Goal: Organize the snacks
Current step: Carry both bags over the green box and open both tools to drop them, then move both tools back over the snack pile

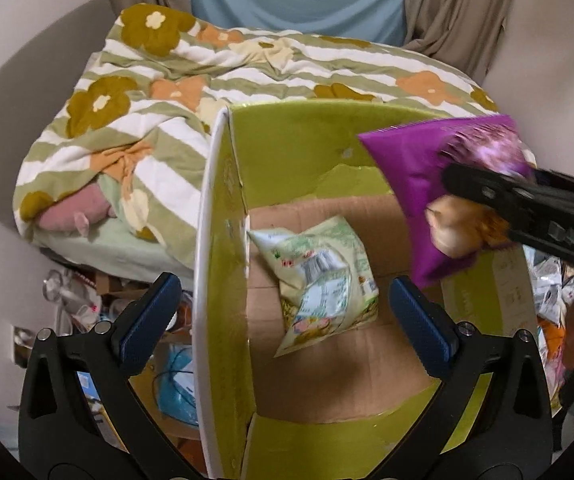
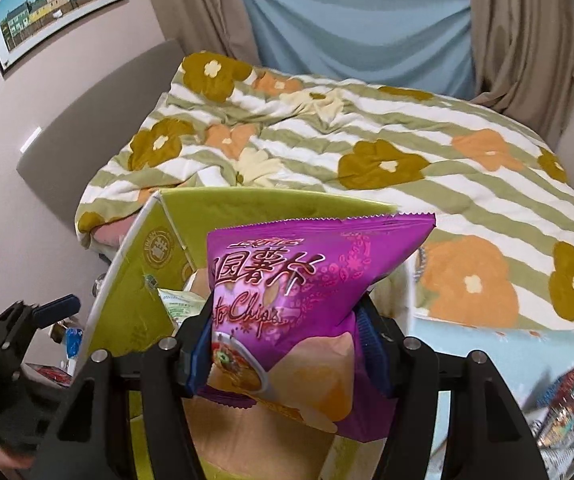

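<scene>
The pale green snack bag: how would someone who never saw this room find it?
Find the green cardboard box before the flowered bed. The pale green snack bag lies alone on its brown floor, crumpled, unlike the purple chip bag held above.

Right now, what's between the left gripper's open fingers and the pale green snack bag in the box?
Only bare cardboard box floor. In the left wrist view, the left gripper hangs open above the pale green snack bag, touching nothing.

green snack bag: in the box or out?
In. The green snack bag lies on the cardboard floor of the box, clear of the open left tongs.
</scene>
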Available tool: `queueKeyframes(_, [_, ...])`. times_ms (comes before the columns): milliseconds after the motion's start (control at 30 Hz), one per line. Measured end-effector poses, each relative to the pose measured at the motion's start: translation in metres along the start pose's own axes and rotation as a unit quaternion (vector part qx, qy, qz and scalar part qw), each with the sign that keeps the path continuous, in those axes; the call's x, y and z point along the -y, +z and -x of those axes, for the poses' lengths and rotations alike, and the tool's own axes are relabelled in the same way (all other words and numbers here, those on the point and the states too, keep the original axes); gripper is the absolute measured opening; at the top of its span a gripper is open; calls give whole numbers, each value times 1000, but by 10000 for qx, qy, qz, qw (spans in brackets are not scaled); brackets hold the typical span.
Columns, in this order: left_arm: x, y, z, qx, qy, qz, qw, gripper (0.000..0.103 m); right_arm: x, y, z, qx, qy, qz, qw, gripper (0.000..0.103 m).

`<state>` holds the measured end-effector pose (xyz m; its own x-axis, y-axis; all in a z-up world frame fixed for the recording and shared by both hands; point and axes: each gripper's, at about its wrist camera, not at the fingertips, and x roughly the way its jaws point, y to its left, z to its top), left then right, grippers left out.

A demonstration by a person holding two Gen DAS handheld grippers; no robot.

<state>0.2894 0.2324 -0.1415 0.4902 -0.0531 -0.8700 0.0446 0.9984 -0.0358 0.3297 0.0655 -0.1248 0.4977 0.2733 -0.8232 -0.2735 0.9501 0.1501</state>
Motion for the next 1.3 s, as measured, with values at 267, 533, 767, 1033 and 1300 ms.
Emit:
queueKeyframes(267, [-2,-12,-5,-3,-50,87,9999,103,-4,0,-24,24,-126,120,9998,103])
queueKeyframes(533, [0,-15,15,121,5,112,9999,103,-6,-12,5,149,-135,209,9996,103])
queueKeyframes(767, [10,-9,60,525,93,-12,9986,103,-11,-13,55,460,-147,278,9984,103])
queueKeyframes(1033, [39,-13,100,894,78,-461,9949,103,-8,-24,118,822,-207,75,9964,103])
queueKeyframes(1300, [93,-24,121,1020,-409,-1007,9888,103,21,-65,171,988,-604,-489,9921,103])
